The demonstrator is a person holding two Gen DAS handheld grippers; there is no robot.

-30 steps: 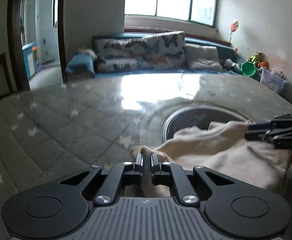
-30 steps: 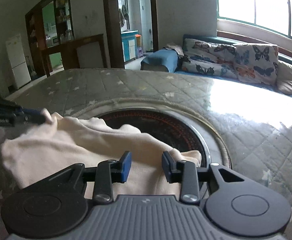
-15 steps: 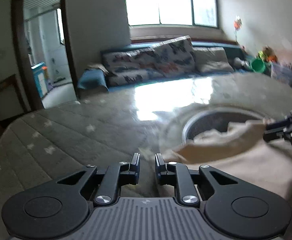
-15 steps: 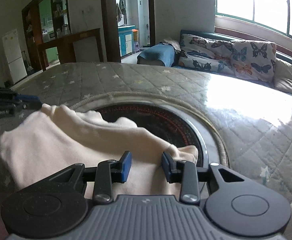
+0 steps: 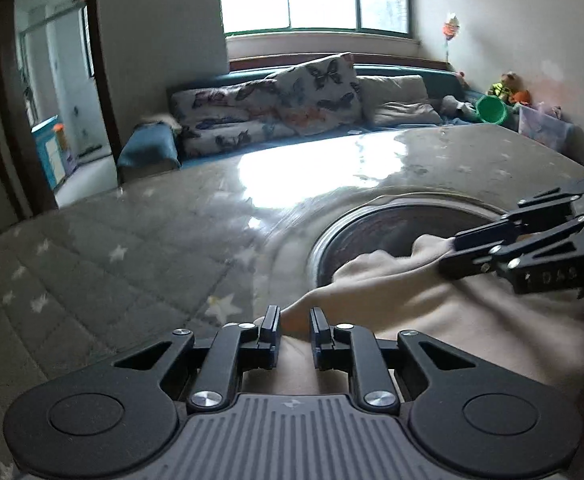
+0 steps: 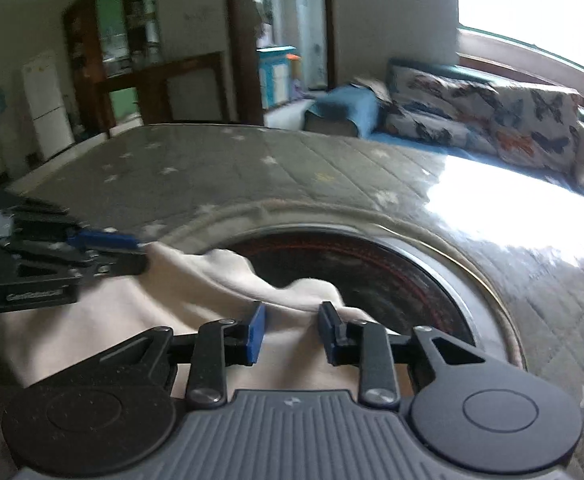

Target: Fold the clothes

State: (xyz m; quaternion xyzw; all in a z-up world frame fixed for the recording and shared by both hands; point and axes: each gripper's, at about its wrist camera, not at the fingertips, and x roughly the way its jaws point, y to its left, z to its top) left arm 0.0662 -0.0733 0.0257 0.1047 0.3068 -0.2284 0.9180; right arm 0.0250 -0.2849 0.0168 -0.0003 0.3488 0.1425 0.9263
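A cream garment point(image 5: 432, 312) lies rumpled on the round table, partly over its dark round centre inset point(image 5: 372, 232). My left gripper point(image 5: 294, 330) is open, and the garment's near corner lies loose in the narrow gap between its fingers. In the right wrist view, my right gripper point(image 6: 292, 326) stands over a raised fold of the garment point(image 6: 132, 320). Its jaws are closing, with the cloth between them and the pads not pressing on it. Each gripper shows in the other's view: the right gripper point(image 5: 448, 256) at the garment's far edge, the left gripper point(image 6: 140, 254) at its corner.
The table's quilted, star-patterned cover point(image 5: 112, 264) under a glossy top spreads left of and behind the garment. The centre inset point(image 6: 392, 272) has a metal rim. Beyond the table are a sofa with butterfly cushions point(image 5: 272, 108), a green bucket point(image 5: 492, 110) and a white fridge point(image 6: 48, 104).
My left gripper let go of the garment's corner, opened, then came down so the corner lies between its fingers again. The right gripper's jaws have narrowed a little over the fold.
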